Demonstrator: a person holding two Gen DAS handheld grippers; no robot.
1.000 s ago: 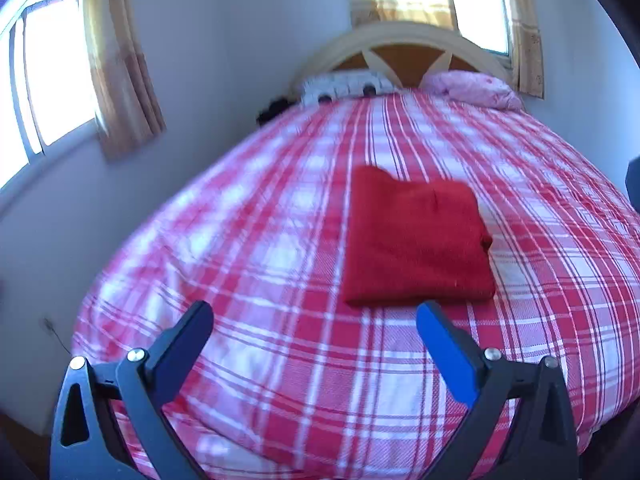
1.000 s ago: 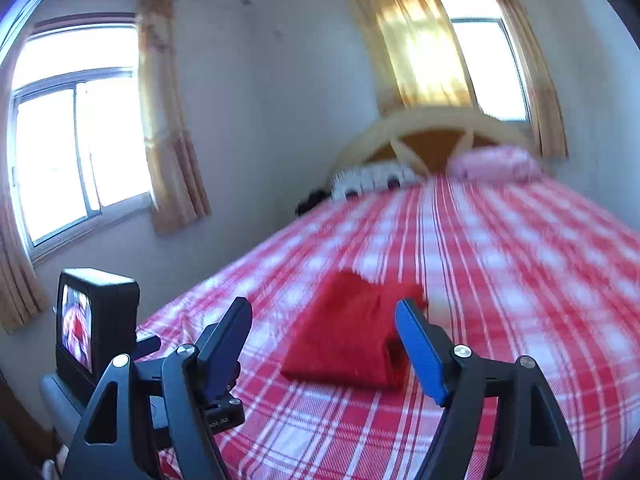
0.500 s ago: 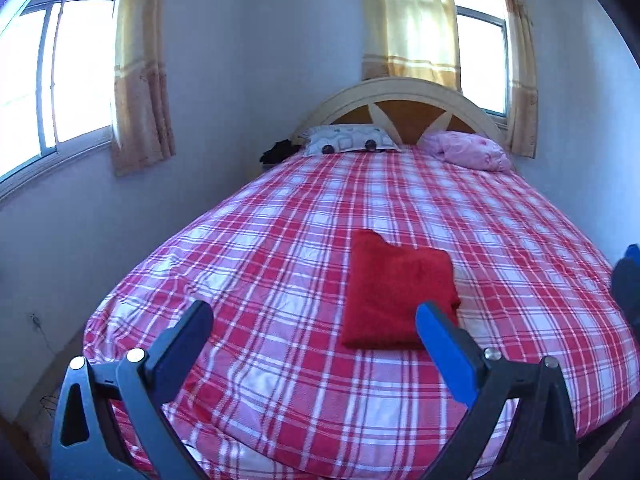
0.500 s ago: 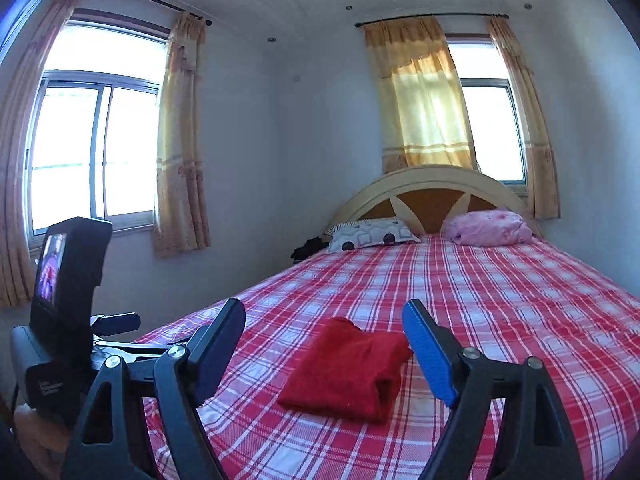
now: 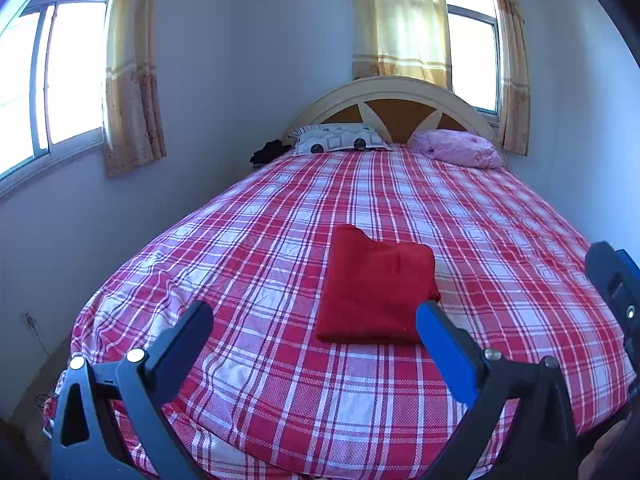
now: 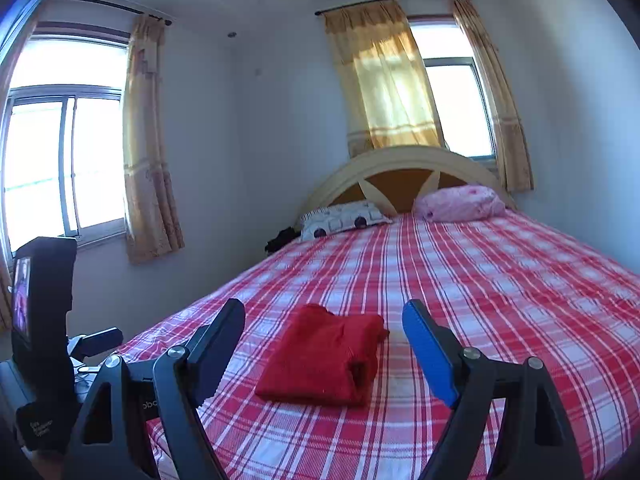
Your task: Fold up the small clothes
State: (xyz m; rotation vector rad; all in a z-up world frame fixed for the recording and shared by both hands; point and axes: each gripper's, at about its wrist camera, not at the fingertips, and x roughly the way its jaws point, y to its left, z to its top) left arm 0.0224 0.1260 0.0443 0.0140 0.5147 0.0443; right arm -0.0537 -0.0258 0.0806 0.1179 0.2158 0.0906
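At the far left of your right wrist view, the left gripper's black camera body (image 6: 42, 312) was cut off by the frame edge, its small screen too blurred to read. Beside the patterned grey-and-white pillow (image 5: 340, 143), a dark bundle (image 5: 270, 151) at the mattress edge could not be made out. Your left gripper (image 5: 316, 326) was spread wide with nothing between its black and blue fingers. The folded red knit garment (image 5: 374, 286) lay flat on the red-and-white checked bedspread (image 5: 248, 248), beyond the tips and apart from them; the blue fingertip (image 5: 430, 318) overlapped its near right corner only in the view. Your right gripper (image 6: 324, 318) also stood wide, its jaws just having opened further, gripping nothing; the red garment (image 6: 324, 360) lay past and between the fingers, untouched. In the left wrist view, the right edge cut off all but part of the right gripper's dark frame (image 5: 616, 284).
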